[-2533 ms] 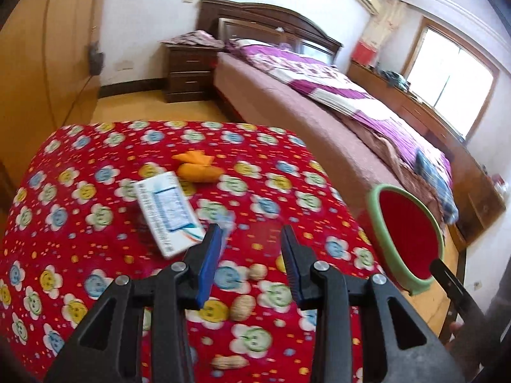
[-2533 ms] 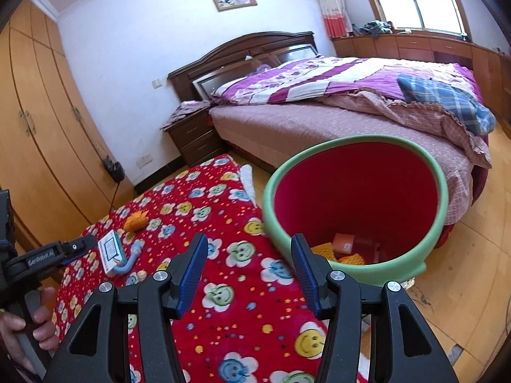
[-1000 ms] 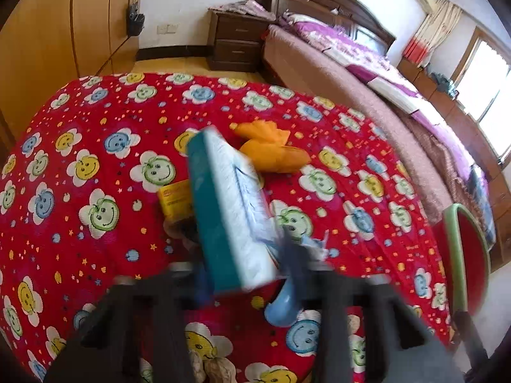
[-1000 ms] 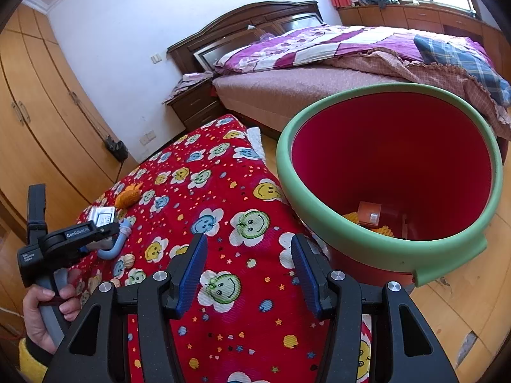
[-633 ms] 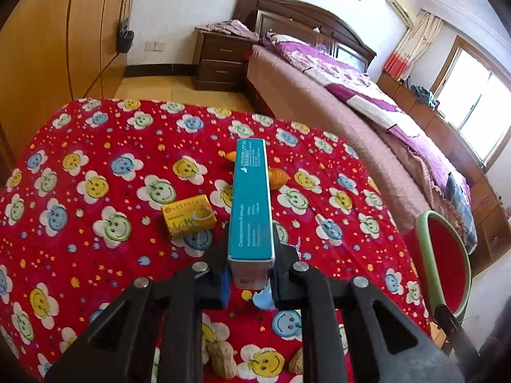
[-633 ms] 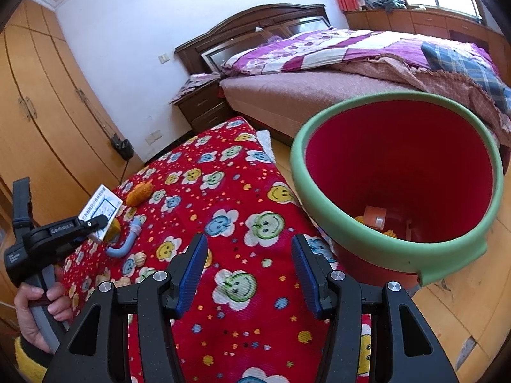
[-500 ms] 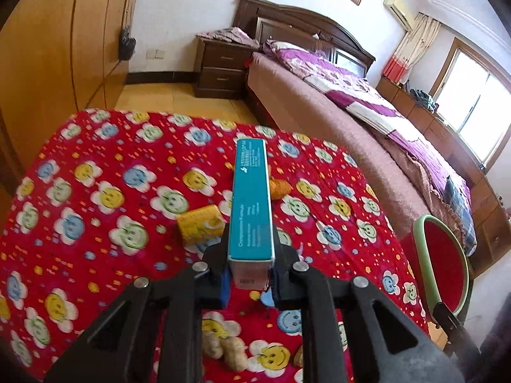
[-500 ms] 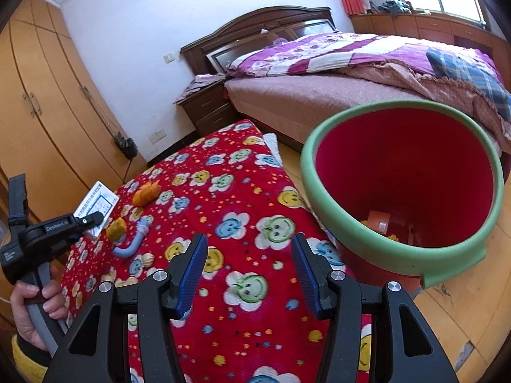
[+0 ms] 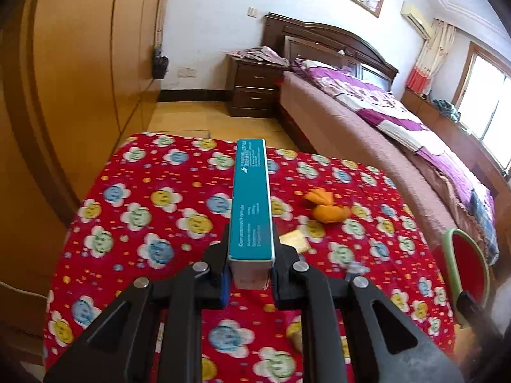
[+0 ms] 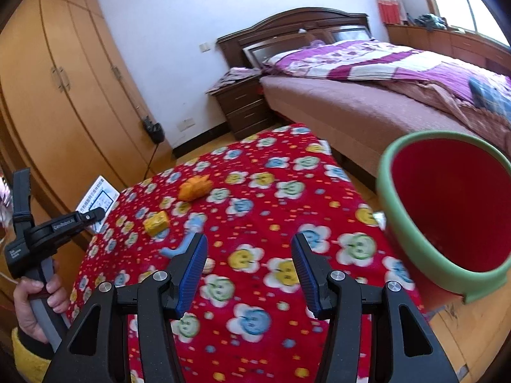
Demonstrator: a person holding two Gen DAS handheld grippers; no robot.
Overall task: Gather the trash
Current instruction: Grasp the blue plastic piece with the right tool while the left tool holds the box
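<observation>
Sunlit bedroom, with a dark wooden bed (image 10: 367, 95) along the far wall and a worktop (image 9: 143, 210) under a red cloth printed with smiling flowers, where a person clearing rubbish has just lifted a teal box (image 9: 252, 204) off the cloth. A couple of seconds ago that box lay flat beside the orange peel (image 9: 325, 207); now it rides edge-up above the cloth, clamped by the left claw (image 9: 250, 274), whose jaws have been closing onto it within the last second and now press both of its broad faces near one end. With the pick-up done, what looks to remain for this piece is the carry across to the red bin with the green rim (image 10: 447, 210), which stands tilted just off the worktop's far corner. The right claw (image 10: 246, 274) hangs about half open over the near edge of the cloth, holding and touching nothing. More rubbish waits on the worktop: the peel, a small yellow box (image 10: 156, 221), a blue curved tube (image 10: 185, 239) and a few peanuts (image 10: 208, 266). At the left edge of the right-hand view a hand (image 10: 35, 303) grips the left tool's handle.
</observation>
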